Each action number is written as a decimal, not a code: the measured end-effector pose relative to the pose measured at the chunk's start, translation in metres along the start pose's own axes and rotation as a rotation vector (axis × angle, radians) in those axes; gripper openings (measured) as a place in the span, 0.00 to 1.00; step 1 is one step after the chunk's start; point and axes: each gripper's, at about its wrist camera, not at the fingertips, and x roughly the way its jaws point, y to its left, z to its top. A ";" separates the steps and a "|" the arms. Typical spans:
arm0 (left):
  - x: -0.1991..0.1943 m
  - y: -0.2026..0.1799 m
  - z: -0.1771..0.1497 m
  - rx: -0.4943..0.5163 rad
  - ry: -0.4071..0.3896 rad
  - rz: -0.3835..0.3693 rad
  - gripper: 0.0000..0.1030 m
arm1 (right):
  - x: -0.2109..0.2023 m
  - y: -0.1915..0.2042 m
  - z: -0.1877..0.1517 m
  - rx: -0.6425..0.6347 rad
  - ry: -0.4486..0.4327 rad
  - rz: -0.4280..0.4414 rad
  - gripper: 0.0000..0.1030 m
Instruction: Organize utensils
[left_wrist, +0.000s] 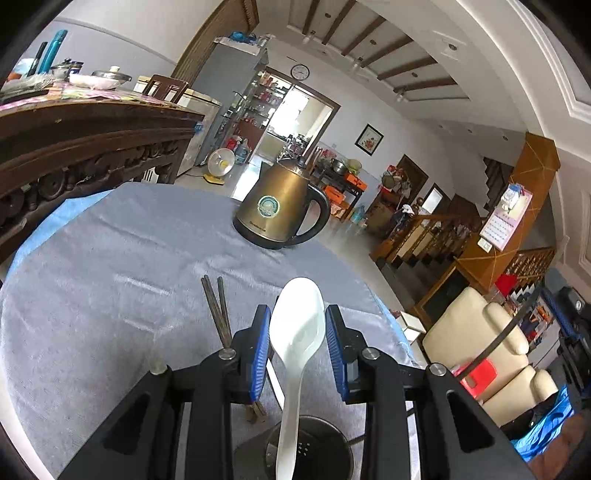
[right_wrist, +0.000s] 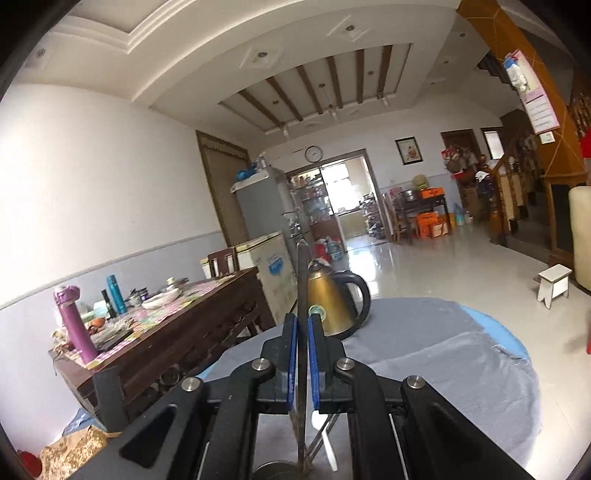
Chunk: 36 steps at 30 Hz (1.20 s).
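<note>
Left tool (left_wrist: 297, 343) is spread open around the white spoon (left_wrist: 295, 332), which stands in the metal holder (left_wrist: 310, 443). Right tool (right_wrist: 302, 354) pinches a chopstick (right_wrist: 302, 280) upright. Probably mid-drop; next, lower it into the holder. More chopsticks (left_wrist: 216, 310) wait on the desk (left_wrist: 110, 277).

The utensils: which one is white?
The big spoon standing between the open left tongs, its handle down in the metal holder. The chopsticks on the grey cloth are dark brown.
</note>
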 end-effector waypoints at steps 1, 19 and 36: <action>-0.001 0.001 0.000 -0.010 -0.008 -0.004 0.30 | 0.003 0.003 -0.003 -0.008 0.010 0.003 0.07; 0.016 0.010 -0.035 -0.041 -0.017 -0.001 0.30 | 0.036 0.003 -0.062 -0.070 0.216 -0.014 0.07; -0.002 0.024 -0.033 -0.017 0.013 0.021 0.39 | 0.033 -0.041 -0.068 0.100 0.269 0.021 0.24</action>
